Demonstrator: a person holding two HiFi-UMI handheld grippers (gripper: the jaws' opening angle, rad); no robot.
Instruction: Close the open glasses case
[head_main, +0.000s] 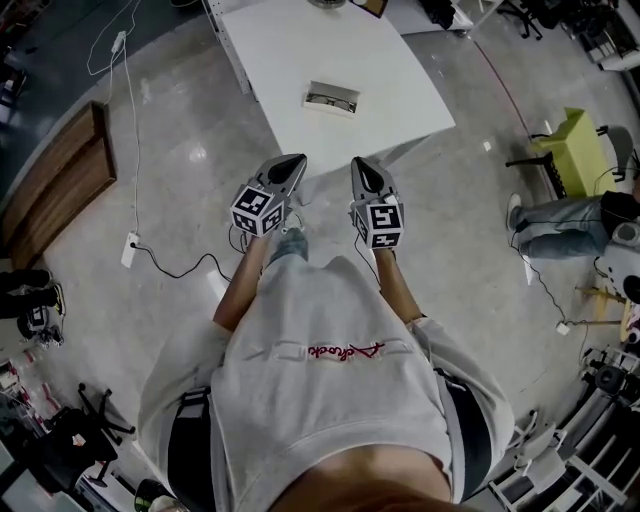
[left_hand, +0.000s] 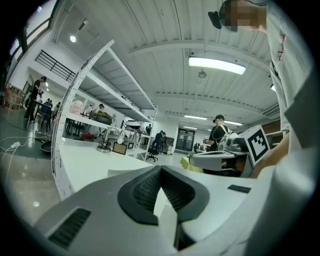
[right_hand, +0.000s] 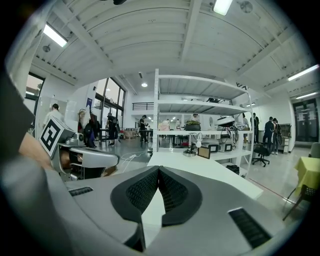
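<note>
The open glasses case (head_main: 331, 99) lies on the white table (head_main: 280, 50) ahead of me in the head view, pale, with dark glasses showing inside. Both grippers are held side by side in the air short of the table's near edge, well apart from the case. My left gripper (head_main: 298, 159) (left_hand: 160, 168) has its jaw tips together with nothing between them. My right gripper (head_main: 357, 161) (right_hand: 158, 169) is the same, tips meeting and empty. Each gripper view shows the other gripper beside it and the table top beyond.
A white shelf rack (right_hand: 200, 107) stands at the table's far end with small items on it. On the floor to the left lie a power strip (head_main: 130, 249) with cables and a wooden bench (head_main: 60, 180). A yellow-green chair (head_main: 578, 140) and a seated person (head_main: 560, 225) are at right.
</note>
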